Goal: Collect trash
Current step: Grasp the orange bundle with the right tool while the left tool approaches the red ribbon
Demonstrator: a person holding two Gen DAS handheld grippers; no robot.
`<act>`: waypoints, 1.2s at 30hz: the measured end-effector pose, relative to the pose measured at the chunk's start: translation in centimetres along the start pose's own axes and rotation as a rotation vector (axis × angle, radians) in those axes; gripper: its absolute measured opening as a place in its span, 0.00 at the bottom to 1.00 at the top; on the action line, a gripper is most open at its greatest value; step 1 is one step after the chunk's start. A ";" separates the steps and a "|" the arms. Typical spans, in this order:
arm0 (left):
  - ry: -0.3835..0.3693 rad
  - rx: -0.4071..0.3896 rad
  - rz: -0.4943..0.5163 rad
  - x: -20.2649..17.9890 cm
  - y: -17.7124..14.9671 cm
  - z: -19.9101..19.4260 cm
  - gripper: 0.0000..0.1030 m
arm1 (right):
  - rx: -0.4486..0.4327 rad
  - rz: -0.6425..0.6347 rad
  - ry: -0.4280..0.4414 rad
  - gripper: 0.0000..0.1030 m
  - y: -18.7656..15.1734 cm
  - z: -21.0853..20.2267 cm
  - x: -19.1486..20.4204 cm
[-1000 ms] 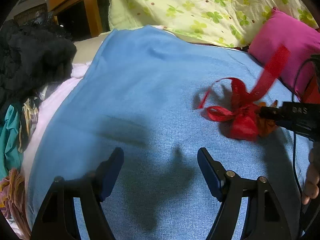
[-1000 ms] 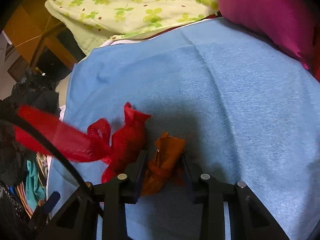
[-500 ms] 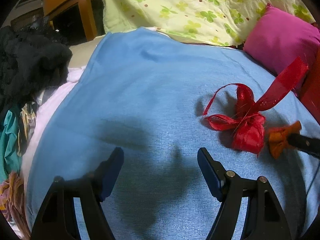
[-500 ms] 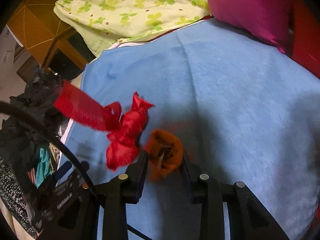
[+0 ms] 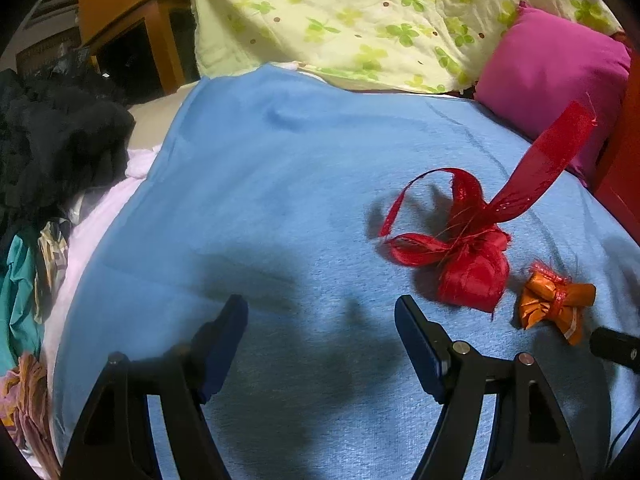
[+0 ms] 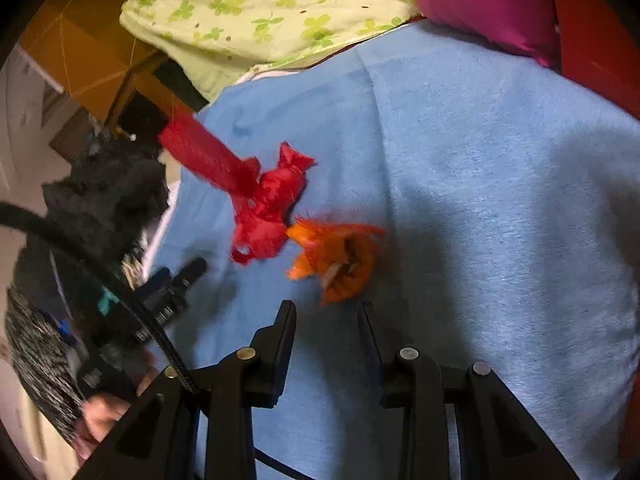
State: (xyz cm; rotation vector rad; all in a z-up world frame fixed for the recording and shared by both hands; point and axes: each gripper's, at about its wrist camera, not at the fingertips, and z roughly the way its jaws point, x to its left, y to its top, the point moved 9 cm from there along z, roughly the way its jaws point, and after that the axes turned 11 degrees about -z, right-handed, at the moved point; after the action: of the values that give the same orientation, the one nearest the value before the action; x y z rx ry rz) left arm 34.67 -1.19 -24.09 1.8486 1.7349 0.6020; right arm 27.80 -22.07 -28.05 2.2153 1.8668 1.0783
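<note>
Right tool [image 6: 327,309]: jaws just opened, now parted, nothing pinched. Orange wrapper [image 6: 336,256]: crumpled, tied at the middle, lying on blue blanket [image 6: 480,184] just ahead of the right tool's fingertips, outside the gap, not touching either pad. Seen also from the left wrist [image 5: 554,305], right of the left tool and close to the right tool's dark tip [image 5: 614,347].

Left tool [image 5: 321,322]: jaws spread wide, empty, over bare blanket [image 5: 260,184].

Red ribbon bundle [image 6: 268,208]: ahead and left of the right tool, just beside the orange wrapper; touching or not, cannot tell. One broad ribbon tail raised off the blanket. From the left wrist [image 5: 472,264], ahead and right of the left tool, beyond its right finger.

Green clover-print quilt [image 5: 360,20]: far side of blanket, well ahead of both tools. Pink pillow [image 5: 556,80]: far right of left tool. Dark clothing heap [image 5: 56,148]: far left. Wooden furniture [image 5: 132,12]: beyond, upper left.
</note>
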 end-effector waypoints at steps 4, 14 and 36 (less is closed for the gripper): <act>0.000 -0.002 0.007 -0.4 -0.1 0.0 0.74 | -0.044 0.055 0.030 0.65 1.6 0.2 -0.3; -0.015 -0.002 0.004 -0.3 0.0 0.1 0.74 | -0.014 0.087 -0.020 0.51 3.2 4.0 -0.8; -0.199 -0.039 0.193 -8.9 0.4 -0.1 0.74 | -0.021 -0.072 -0.102 0.32 -3.7 -1.8 -2.4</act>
State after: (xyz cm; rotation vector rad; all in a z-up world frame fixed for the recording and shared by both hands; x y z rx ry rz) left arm 34.23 -10.09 -23.48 1.9898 1.4189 0.5020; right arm 23.67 -23.84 -29.49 2.1315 1.8691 0.9500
